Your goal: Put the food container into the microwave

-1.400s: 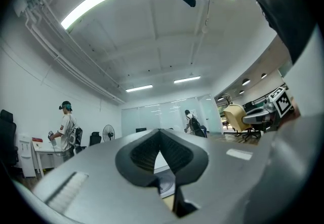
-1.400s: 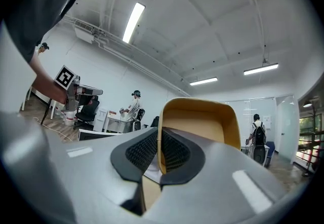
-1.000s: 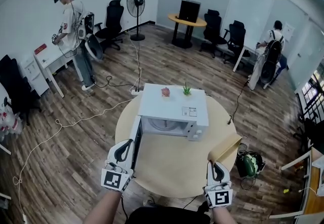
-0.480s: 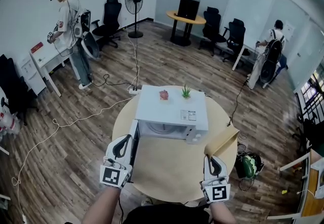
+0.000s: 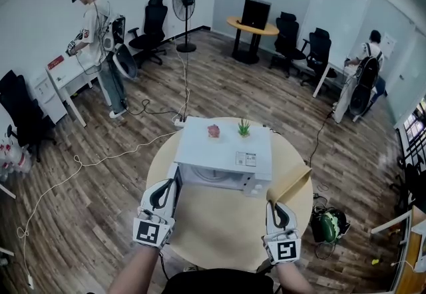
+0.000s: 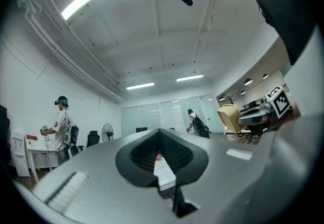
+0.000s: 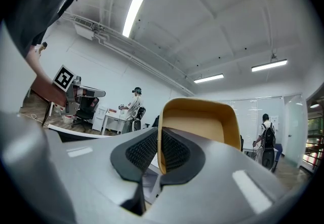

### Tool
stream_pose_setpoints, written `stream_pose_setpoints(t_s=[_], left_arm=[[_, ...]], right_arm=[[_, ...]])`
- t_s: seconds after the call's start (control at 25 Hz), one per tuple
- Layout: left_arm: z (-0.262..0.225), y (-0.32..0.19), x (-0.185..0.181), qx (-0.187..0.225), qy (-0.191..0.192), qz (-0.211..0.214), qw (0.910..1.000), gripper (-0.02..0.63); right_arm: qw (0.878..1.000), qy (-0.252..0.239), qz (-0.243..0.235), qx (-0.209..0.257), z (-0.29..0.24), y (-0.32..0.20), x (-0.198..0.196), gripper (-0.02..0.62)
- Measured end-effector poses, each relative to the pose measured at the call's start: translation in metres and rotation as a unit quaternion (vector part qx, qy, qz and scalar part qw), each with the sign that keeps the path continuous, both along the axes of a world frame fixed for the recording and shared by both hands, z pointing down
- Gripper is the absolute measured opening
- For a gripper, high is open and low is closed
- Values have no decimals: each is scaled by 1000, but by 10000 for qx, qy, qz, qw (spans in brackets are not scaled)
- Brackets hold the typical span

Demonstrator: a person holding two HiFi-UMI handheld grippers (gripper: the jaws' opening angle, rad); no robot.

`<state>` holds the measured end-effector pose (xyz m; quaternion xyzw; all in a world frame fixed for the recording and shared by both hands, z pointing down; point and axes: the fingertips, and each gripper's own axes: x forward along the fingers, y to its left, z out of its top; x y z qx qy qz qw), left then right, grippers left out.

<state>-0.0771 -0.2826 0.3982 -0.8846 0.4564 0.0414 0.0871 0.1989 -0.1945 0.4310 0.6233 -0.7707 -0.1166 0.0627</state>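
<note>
Head view is showing the right gripper [image 5: 280,206], pinching the tan square food container [image 5: 290,183] by its wall, carrying it up-frame nearly against the open white box-shaped microwave [image 5: 226,146], the left gripper [image 5: 162,187] advancing narrow-jawed and empty.

The microwave [image 5: 226,147] sits on the table [image 5: 219,227], container [image 5: 290,183] at its right.

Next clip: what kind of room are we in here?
Probably an open office or lab space: black office chairs along the wall, a white desk, and a glass partition at the back. The microwave sits on a round table mid-room.
</note>
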Motion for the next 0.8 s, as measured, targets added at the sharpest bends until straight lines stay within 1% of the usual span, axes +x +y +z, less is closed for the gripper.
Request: stream_pose_setpoints(t_s=[0.08, 0.2, 0.4, 0.56, 0.68, 0.76, 0.8], left_arm=[[3, -3, 2, -32, -31, -37, 10000, -2], [1, -6, 4, 183, -35, -75, 9998, -2], [-1, -10, 15, 323, -68, -4, 9995, -2], [8, -18, 18, 249, -51, 5, 9997, -2], [19, -21, 20, 249, -43, 54, 9997, -2], [22, -20, 22, 296, -54, 86, 9995, -2], [24, -19, 23, 235, -67, 95, 9997, -2]], right_arm=[[10000, 5, -34, -5, 0, -4, 2, 20], [10000, 23, -62, -11, 1, -9, 5, 21], [9999, 87, -121, -36, 3, -19, 7, 21], [9998, 128, -171, -52, 4, -27, 4, 20], [9990, 310, -310, -113, 3, -35, -6, 21], [9968, 539, -552, -205, 8, -40, -18, 21], [9952, 653, -686, -253, 10, -43, -25, 21]])
